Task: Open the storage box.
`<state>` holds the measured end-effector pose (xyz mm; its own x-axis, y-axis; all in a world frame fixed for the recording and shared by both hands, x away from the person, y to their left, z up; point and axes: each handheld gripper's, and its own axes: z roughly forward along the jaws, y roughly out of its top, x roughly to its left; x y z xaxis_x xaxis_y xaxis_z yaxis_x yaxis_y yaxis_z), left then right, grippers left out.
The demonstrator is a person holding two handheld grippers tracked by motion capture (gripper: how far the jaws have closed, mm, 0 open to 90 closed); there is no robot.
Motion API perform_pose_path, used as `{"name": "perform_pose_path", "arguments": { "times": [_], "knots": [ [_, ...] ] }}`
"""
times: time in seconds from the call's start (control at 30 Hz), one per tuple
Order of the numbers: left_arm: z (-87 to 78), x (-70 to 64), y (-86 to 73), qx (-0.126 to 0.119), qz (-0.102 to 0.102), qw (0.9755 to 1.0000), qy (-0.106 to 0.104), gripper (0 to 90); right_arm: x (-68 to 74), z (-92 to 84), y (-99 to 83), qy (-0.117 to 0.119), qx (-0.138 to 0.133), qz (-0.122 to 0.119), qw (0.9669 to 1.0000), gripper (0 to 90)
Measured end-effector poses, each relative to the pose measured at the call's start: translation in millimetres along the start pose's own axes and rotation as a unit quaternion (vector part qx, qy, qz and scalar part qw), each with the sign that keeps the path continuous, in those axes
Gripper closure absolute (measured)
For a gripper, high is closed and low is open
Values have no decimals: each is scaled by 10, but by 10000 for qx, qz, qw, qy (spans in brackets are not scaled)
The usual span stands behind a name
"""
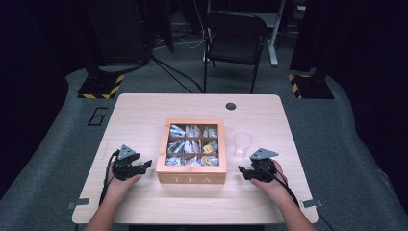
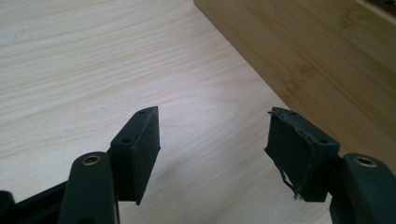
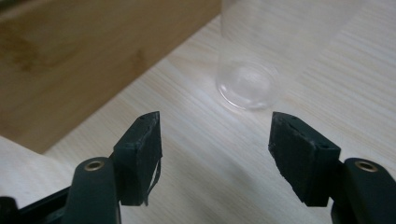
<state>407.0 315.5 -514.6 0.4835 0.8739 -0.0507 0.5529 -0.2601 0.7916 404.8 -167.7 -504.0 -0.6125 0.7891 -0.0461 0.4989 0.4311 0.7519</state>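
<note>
Tea box [image 1: 191,174] sits mid-worktop, clear cup [image 1: 243,144] just off its right side toward the right edge, directly ahead of the nearer right gripper [image 1: 248,172]; left gripper [image 1: 143,166] flanks the box, both spread, pinching nothing.

Dark room, grey floor [image 1: 57,159], black folding chair [image 1: 234,41], wooden table [image 1: 144,108]

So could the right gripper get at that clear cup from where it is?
Probably yes. The right gripper faces the clear cup with open jaws, bare table between them. The tea box stands off to the side.
</note>
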Motion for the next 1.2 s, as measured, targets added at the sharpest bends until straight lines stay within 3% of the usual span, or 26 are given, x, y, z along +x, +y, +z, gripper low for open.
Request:
{"name": "perform_pose_path", "arguments": {
  "times": [0.3,0.6,0.87,1.2],
  "knots": [
    [-64,-34,35,-134,39,9999,-33,380,109,-78,73,159,-52,-74,9998,406],
    [-149,-80,60,-237,79,9996,-89,402,197,-158,124,289,-299,-123,9991,462],
    [-259,-92,53,-298,-15,9992,-280,460,259,-228,150,350,-327,-173,9987,526],
    [-454,-165,24,-472,-80,9978,-460,484,332,-388,159,648,-584,-88,9962,577]
  ]
}}
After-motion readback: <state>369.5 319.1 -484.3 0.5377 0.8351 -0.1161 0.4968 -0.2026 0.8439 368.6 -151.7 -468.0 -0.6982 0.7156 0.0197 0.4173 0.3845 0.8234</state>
